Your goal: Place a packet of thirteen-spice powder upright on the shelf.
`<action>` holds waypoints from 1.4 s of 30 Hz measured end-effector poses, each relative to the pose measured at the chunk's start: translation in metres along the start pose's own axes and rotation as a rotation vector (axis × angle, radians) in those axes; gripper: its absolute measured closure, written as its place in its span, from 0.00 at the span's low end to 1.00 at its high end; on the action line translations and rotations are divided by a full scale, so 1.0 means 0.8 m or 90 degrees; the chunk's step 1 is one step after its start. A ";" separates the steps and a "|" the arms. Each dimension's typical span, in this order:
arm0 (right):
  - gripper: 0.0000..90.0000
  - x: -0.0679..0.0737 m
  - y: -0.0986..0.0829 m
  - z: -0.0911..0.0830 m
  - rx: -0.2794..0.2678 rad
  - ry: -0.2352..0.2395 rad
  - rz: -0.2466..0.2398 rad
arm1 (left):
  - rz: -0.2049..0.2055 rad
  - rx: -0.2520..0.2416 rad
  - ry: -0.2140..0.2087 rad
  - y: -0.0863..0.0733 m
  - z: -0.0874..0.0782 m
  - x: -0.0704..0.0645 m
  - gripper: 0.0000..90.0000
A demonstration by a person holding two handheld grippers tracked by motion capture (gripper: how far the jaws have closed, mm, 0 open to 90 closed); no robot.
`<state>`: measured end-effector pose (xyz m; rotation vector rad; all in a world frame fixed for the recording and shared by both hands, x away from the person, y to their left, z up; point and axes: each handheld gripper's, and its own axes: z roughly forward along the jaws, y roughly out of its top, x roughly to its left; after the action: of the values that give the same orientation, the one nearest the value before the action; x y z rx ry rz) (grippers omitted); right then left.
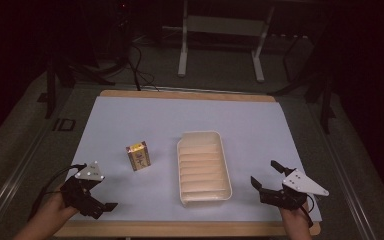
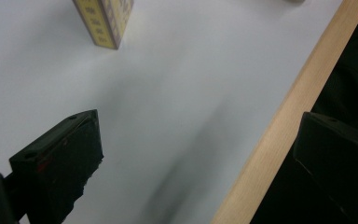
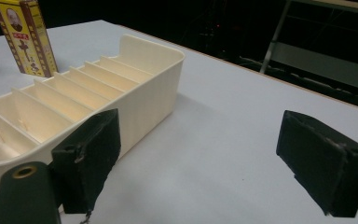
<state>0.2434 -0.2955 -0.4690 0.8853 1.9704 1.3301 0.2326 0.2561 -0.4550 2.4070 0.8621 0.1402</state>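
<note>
A small yellow box (image 1: 138,156) stands upright on the white mat, left of centre. To its right lies a cream tray (image 1: 180,155) with several empty slots. My left gripper (image 1: 105,192) hovers open near the mat's front left corner, below the box. In the left gripper view the yellow box (image 2: 105,21) sits far up left, beyond the open left gripper (image 2: 200,121). My right gripper (image 1: 263,172) is open just right of the tray's near end. The right gripper view has the open right gripper (image 3: 200,121) beside the tray (image 3: 144,88), with the box (image 3: 25,37) behind it.
The white mat (image 1: 190,115) covers a wooden table whose front edge (image 2: 279,126) runs under my left gripper's right jaw. Behind the table stand metal frame legs (image 1: 182,50) and loose cables (image 1: 135,65) on a dark floor.
</note>
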 end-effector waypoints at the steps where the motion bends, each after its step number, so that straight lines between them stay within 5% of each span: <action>1: 0.15 0.000 0.000 0.000 0.000 0.000 0.000 | -0.004 0.006 -0.003 0.000 -0.001 0.002 0.02; 9: 0.15 0.001 -0.001 0.001 0.006 0.003 -0.003 | 0.015 0.084 -0.024 0.002 -0.004 0.010 0.02; 20: 0.15 0.001 -0.001 0.002 0.008 0.005 -0.006 | 0.015 0.150 -0.034 0.007 -0.009 0.014 0.02; 24: 0.15 0.001 -0.001 0.003 0.010 0.006 -0.006 | 0.008 0.196 -0.053 0.012 -0.006 0.014 0.02; 30: 0.15 0.002 -0.001 0.004 0.014 0.007 -0.005 | 0.036 0.244 -0.046 0.019 -0.004 0.016 0.02; 34: 0.15 0.001 -0.002 0.004 0.014 0.007 -0.005 | 0.019 0.251 -0.052 0.026 -0.005 0.025 0.02; 42: 0.15 0.003 -0.001 0.005 0.020 0.015 -0.009 | 0.028 0.263 -0.060 0.045 -0.007 0.035 0.02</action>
<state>0.2448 -0.2915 -0.4716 0.8739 2.0169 1.3099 0.2727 0.2530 -0.4333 2.7882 0.8619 -0.1494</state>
